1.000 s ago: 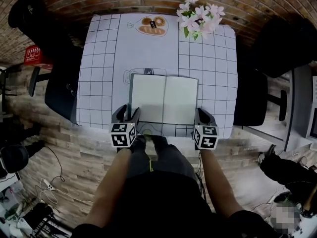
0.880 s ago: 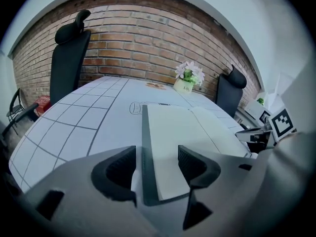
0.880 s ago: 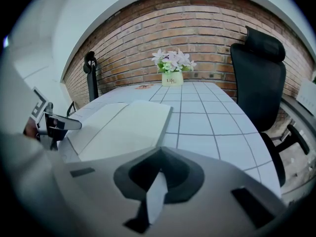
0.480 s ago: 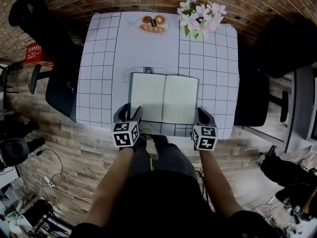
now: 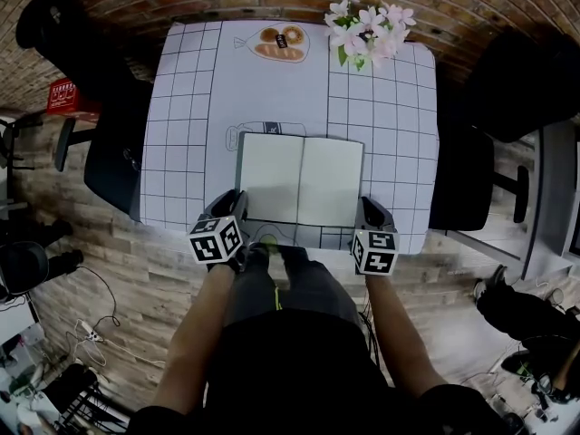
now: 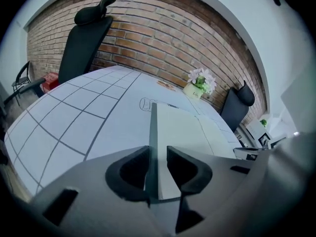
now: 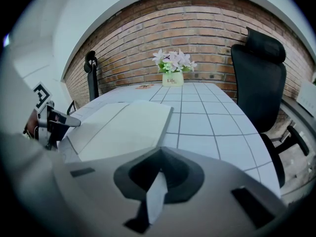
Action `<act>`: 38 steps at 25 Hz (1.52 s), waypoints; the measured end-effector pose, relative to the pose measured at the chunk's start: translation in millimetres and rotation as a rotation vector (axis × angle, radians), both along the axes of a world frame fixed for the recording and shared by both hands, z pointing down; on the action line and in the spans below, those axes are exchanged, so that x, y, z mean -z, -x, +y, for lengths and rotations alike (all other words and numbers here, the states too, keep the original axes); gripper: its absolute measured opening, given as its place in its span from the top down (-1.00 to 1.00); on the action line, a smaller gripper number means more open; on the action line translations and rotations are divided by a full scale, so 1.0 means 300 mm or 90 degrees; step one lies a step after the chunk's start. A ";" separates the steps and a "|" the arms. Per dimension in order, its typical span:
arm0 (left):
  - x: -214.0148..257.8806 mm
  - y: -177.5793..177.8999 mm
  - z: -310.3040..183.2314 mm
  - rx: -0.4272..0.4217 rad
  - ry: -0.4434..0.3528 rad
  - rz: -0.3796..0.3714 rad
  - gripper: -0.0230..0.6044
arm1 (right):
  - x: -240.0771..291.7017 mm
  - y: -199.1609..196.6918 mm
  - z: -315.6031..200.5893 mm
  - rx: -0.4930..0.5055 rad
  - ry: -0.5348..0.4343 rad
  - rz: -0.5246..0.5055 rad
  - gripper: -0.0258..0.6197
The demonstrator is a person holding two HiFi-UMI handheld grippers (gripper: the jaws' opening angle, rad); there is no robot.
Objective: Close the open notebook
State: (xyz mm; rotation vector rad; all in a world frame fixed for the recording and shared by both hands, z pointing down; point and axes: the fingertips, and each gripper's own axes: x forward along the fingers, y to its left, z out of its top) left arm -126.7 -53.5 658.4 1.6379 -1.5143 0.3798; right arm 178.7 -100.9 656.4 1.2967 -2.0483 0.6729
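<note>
A table (image 5: 181, 107) with a white grid-patterned cloth carries the notebook (image 5: 299, 179), which lies open and flat near the table's front edge, with a pot of flowers (image 5: 367, 30) well beyond its far right corner. The left gripper (image 6: 158, 168) is at the notebook's near left corner. Its jaws have just been closing and now stand a narrow way apart, one on each side of the notebook's left edge, pressing on the dark cover and the pale page above it. From those jaws the notebook runs away and to the right. The right gripper (image 7: 159, 177) sits at the notebook's near right corner with its jaws fully together, pinching a thin white strip (image 7: 155, 199). Whether that strip is one of the notebook's pages cannot be told.
</note>
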 end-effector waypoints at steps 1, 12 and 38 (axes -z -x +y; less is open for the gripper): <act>0.001 -0.002 -0.001 0.001 0.000 0.008 0.60 | 0.000 -0.001 -0.001 0.000 0.000 0.000 0.88; 0.011 0.006 0.001 0.005 -0.011 0.021 0.81 | 0.001 0.001 0.000 -0.001 -0.001 0.002 0.88; 0.177 -0.043 -0.010 -0.025 -0.096 0.029 0.82 | 0.000 0.000 -0.001 0.000 0.001 0.000 0.88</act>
